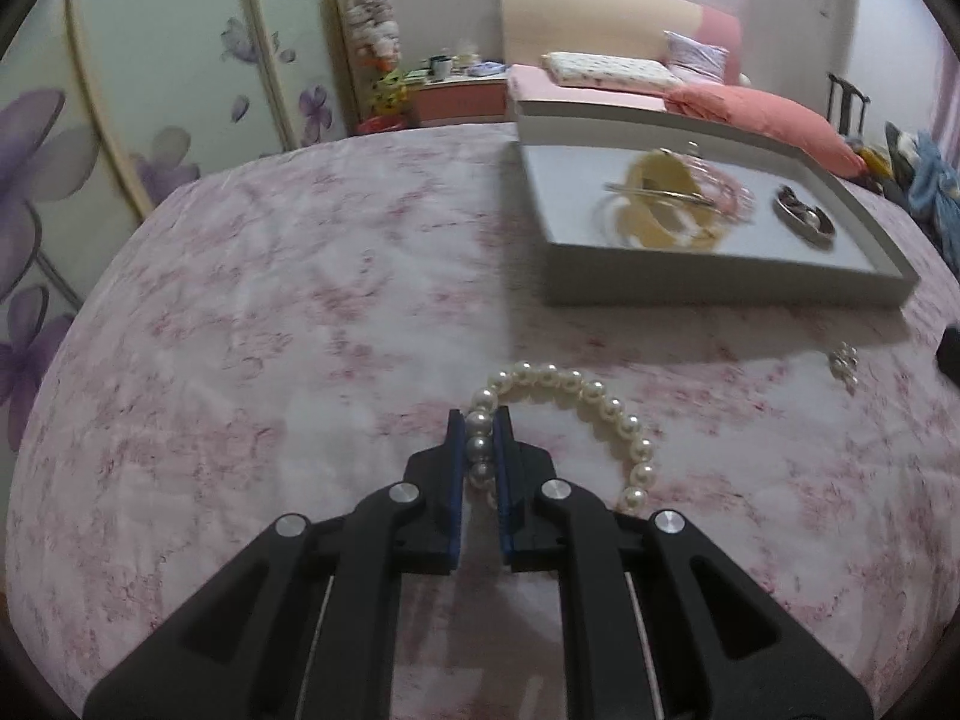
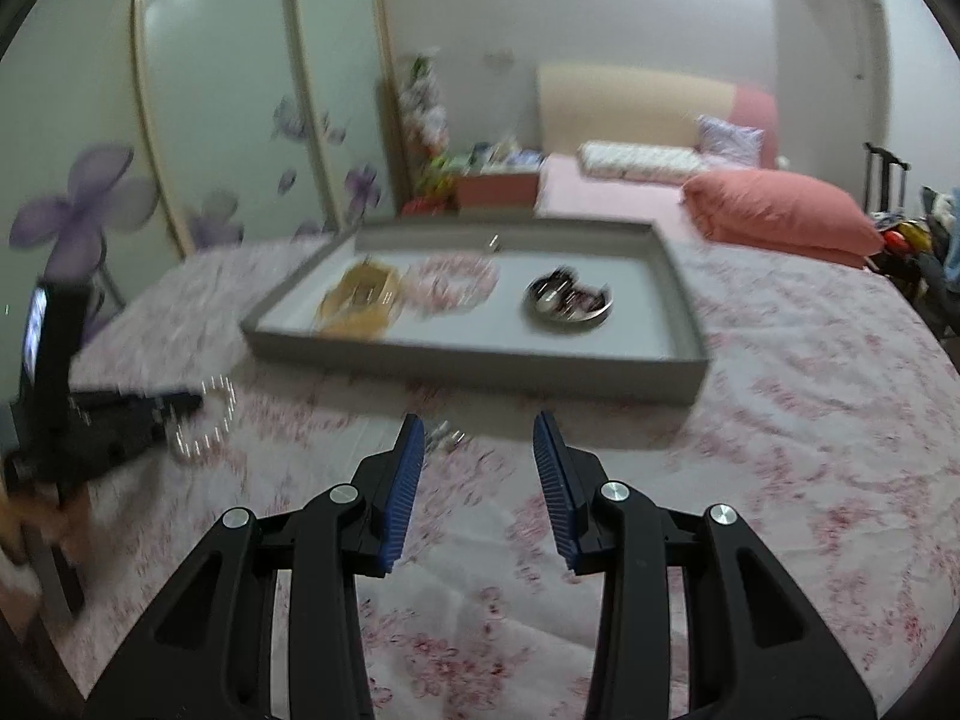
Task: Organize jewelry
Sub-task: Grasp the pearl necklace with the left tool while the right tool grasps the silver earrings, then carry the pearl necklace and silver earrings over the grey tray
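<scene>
A white pearl bracelet [image 1: 576, 387] curves over the pink floral bedspread [image 1: 270, 312], and my left gripper [image 1: 480, 420] is shut on its left end, pearls pinched between the blue pads. The right wrist view shows that left gripper [image 2: 180, 405] at the far left with the blurred pearl bracelet [image 2: 213, 420]. My right gripper [image 2: 480, 420] stands open with nothing between its pads. A small pearl piece [image 2: 447, 438] lies just ahead of its left fingertip; the small pearl piece [image 1: 845, 363] is also at the right of the left wrist view. Beyond sits a grey tray [image 1: 720, 291] [image 2: 480, 363].
In the tray lie a cream bangle [image 2: 360, 300], a pink beaded bracelet [image 2: 453, 285] and a round silver piece [image 2: 567, 300]. Behind are a bed with a salmon pillow [image 2: 774, 216], a bedside table [image 2: 495, 186] and flower-painted wardrobe doors [image 2: 210, 120].
</scene>
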Demonstrator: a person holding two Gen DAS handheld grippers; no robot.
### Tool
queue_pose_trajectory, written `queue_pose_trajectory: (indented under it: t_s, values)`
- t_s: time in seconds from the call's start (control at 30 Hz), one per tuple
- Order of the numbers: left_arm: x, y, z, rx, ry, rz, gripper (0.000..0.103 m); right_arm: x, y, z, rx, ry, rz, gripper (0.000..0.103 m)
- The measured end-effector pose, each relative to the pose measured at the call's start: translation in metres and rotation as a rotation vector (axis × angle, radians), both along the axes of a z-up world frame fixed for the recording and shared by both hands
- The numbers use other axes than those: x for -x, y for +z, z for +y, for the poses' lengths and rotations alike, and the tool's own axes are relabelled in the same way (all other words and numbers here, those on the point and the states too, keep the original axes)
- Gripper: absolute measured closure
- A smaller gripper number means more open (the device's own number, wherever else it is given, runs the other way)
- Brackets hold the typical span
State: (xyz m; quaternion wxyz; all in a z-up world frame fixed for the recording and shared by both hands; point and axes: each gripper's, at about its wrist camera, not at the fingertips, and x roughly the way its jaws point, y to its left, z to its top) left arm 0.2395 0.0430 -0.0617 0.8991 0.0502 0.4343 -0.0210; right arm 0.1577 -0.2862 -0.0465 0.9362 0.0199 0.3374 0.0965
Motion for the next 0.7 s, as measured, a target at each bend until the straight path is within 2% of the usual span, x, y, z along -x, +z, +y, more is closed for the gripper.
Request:
queue_pose_trajectory:
  t_s: [0.23,0.4,0.53,0.6,0.7]
  values:
    - [0.000,0.004,0.004,0.012,-0.001,0.001,0.093,-0.028,-0.021,0.021,0.046,0.052,0.153,0.064]
    - [-0.001,0.003,0.002,0.017,-0.001,0.002,0.093,-0.046,-0.025,0.034,0.090,0.055,0.186,0.058]
    - [-0.003,0.001,0.000,0.021,-0.001,0.003,0.093,-0.052,-0.024,0.041,0.112,0.067,0.178,0.058]
    - [-0.003,0.001,0.000,0.022,-0.002,0.003,0.093,-0.050,-0.024,0.041,0.114,0.073,0.173,0.093]
    - [-0.003,0.001,-0.001,0.023,-0.001,0.003,0.093,-0.043,-0.023,0.038,0.139,0.053,0.168,0.093]
